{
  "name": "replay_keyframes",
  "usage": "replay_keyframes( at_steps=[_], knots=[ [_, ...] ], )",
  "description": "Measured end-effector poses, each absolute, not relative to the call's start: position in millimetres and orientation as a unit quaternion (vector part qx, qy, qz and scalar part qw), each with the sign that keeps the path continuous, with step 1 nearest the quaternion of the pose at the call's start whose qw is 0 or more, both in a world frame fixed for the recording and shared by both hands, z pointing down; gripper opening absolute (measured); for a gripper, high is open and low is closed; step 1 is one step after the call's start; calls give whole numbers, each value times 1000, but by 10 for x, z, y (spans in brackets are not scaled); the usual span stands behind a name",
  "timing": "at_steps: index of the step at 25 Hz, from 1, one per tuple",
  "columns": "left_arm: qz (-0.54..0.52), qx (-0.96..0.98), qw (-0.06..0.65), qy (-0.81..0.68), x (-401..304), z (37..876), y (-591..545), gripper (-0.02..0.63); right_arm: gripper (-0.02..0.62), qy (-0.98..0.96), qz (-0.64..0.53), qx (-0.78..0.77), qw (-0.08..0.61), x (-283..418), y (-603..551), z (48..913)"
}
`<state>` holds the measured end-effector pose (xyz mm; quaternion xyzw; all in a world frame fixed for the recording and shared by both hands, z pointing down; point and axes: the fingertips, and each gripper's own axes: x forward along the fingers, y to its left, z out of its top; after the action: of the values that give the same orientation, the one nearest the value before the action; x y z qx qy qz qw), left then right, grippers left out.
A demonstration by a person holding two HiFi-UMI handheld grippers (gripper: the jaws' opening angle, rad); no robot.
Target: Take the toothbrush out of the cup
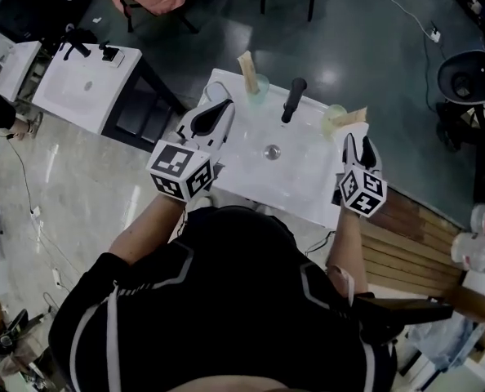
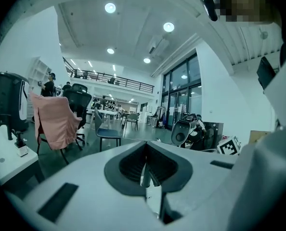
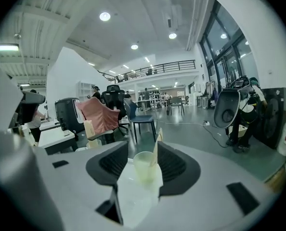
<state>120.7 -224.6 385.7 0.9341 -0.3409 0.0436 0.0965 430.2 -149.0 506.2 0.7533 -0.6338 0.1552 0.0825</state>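
Two pale cups stand at the back of a white washbasin (image 1: 251, 182). The right cup (image 1: 334, 119) (image 3: 144, 168) holds a toothbrush in a tan card pack (image 1: 355, 116) (image 3: 157, 142). The left cup (image 1: 259, 88) holds a like pack (image 1: 246, 67). My right gripper (image 1: 358, 144) (image 3: 145, 155) is open, and the right cup shows between its jaws a little ahead, untouched. My left gripper (image 1: 226, 104) (image 2: 145, 163) is shut and empty, just short of the left cup, which its own view does not show.
A black tap (image 1: 292, 98) rises between the two cups, with the drain (image 1: 272, 152) in front of it. Another white table (image 1: 87, 84) stands to the left. Wooden slats (image 1: 406, 239) and white bottles (image 1: 481, 237) lie to the right.
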Motion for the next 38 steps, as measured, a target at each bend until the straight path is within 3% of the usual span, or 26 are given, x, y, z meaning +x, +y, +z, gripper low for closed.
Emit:
replay_keyframes(
  at_steps=[26, 38],
  knots=[
    [93, 859, 109, -492, 665, 4104, -1899, 5, 221, -659, 197, 715, 125, 4555, -2241, 6163],
    [97, 849, 110, -507, 550, 4109, -1830, 5, 112, -638, 189, 738, 114, 4652, -2356, 6152]
  ],
)
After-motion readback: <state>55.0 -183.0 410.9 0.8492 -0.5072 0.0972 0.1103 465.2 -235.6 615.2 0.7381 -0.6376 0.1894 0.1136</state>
